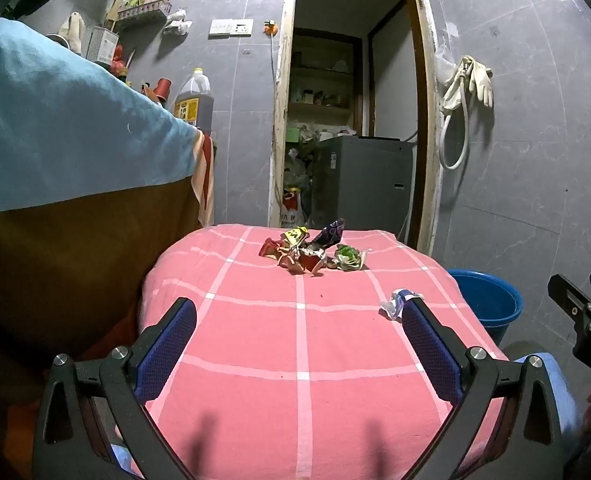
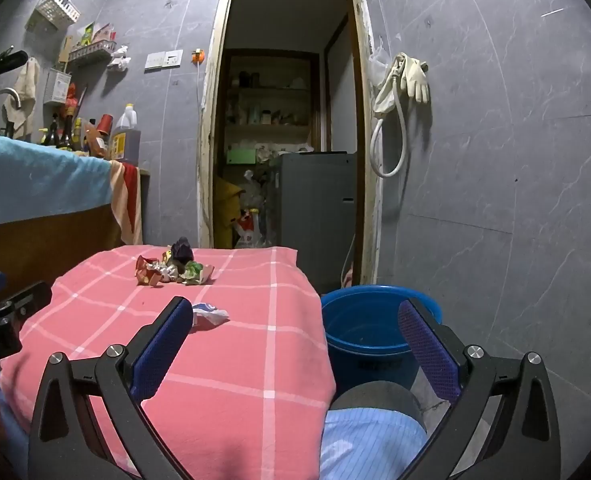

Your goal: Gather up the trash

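I have both grippers hanging over the near edge of the table [image 1: 255, 360], which is draped in a pink checked cloth, and neither holds anything: the left gripper [image 1: 299, 312] has its jaws spread wide, and so does the right gripper [image 2: 295, 314]. The trash sits in two spots. A cluster of crumpled wrappers [image 1: 309, 252] lies toward the far edge, and a single white-and-blue scrap [image 2: 209, 314] lies nearer, on the right half of the cloth, just beside my right gripper's left finger. The blue bucket [image 2: 359, 332] stands on the floor off the table's right side, its mouth open and nothing visible inside; I judge it to be where the trash goes. To start well, I take the near scrap first with the right gripper, since it is closest to both that gripper and the bucket. I would shift left to centre the scrap between the pads, come down low, and close gently so I pinch paper and not a fold of cloth. The cloth looks soft, so dragging could bunch it.
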Demonstrator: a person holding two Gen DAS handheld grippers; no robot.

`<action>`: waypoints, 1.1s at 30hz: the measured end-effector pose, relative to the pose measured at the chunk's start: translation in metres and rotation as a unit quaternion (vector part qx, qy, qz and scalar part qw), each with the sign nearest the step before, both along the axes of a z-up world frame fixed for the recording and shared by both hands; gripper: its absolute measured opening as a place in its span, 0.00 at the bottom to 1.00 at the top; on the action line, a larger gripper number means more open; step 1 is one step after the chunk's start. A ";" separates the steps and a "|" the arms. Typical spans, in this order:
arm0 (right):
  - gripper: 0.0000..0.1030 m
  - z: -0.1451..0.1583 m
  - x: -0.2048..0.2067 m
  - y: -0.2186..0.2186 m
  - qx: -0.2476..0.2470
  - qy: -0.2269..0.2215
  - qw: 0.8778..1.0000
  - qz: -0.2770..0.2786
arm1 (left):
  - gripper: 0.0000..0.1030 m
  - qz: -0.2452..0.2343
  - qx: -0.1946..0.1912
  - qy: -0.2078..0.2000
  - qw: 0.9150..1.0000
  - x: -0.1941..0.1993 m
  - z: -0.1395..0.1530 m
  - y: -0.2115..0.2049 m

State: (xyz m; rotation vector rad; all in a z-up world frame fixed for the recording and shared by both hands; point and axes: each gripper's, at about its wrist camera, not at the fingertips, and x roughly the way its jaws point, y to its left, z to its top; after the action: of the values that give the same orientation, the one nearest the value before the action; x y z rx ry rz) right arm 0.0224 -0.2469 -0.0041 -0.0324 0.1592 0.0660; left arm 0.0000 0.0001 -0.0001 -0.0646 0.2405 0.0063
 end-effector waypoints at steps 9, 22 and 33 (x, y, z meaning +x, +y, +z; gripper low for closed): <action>1.00 0.000 0.000 0.000 0.001 -0.002 1.000 0.000 | 0.98 0.000 0.001 0.002 1.000 0.000 0.000 0.000; 1.00 0.000 0.000 0.000 0.003 -0.002 1.000 -0.001 | 0.98 -0.002 0.001 0.005 1.000 0.003 0.000 -0.001; 1.00 0.000 -0.001 -0.001 0.003 -0.001 1.000 -0.001 | 0.98 -0.002 0.002 0.006 1.000 0.005 0.000 -0.001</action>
State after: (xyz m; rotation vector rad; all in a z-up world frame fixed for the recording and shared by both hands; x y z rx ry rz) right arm 0.0213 -0.2474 -0.0040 -0.0257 0.1560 0.0650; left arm 0.0045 -0.0013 0.0002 -0.0608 0.2519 0.0032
